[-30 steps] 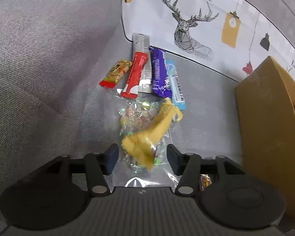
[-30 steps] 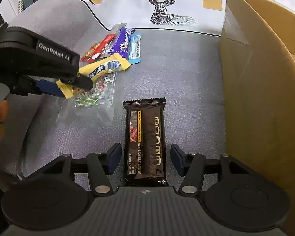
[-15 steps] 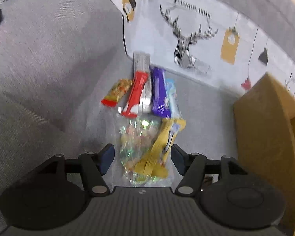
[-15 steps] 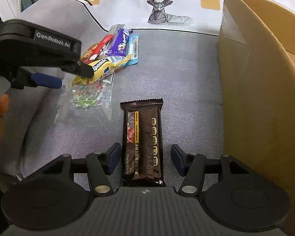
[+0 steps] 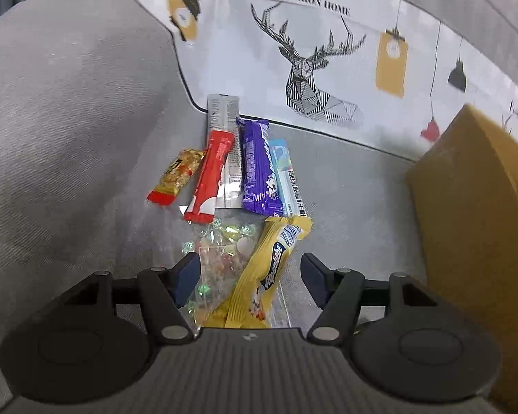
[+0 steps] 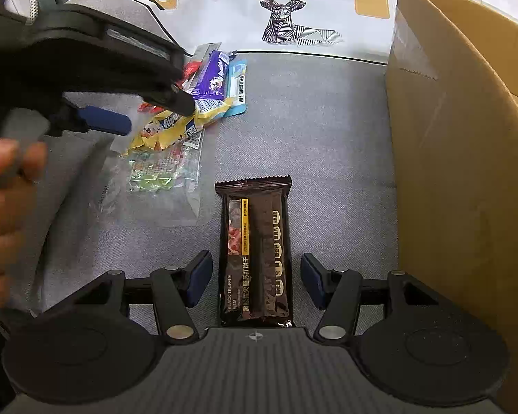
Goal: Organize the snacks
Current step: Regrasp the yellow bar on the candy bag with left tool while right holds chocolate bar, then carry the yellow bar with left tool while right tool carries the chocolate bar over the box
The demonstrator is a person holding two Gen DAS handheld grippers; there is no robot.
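A yellow Alpenliebe pack point(image 5: 269, 269) lies across a clear candy bag point(image 5: 217, 262) on the grey sofa seat. My left gripper point(image 5: 250, 277) is open around both, its pads clear of them. In the right wrist view the left gripper point(image 6: 159, 117) hovers over the yellow pack point(image 6: 176, 127). Beyond lies a row of snacks: an orange pack point(image 5: 176, 181), a red stick point(image 5: 210, 176), a silver stick point(image 5: 224, 120), a purple bar point(image 5: 259, 165) and a light blue bar point(image 5: 288, 176). My right gripper point(image 6: 255, 277) is open around a dark brown ham pack point(image 6: 255, 241), with a gap on each side.
An open cardboard box point(image 6: 466, 138) stands on the seat at the right, also seen in the left wrist view point(image 5: 466, 207). A white deer-print cushion point(image 5: 310, 69) lines the back. The sofa arm point(image 5: 69, 120) rises on the left. A person's hand point(image 6: 3, 207) holds the left gripper.
The yellow pack, raised and crumpled between the left fingers before, now lies flat on the candy bag. The left gripper has shifted toward the snack row. The right gripper has not moved.
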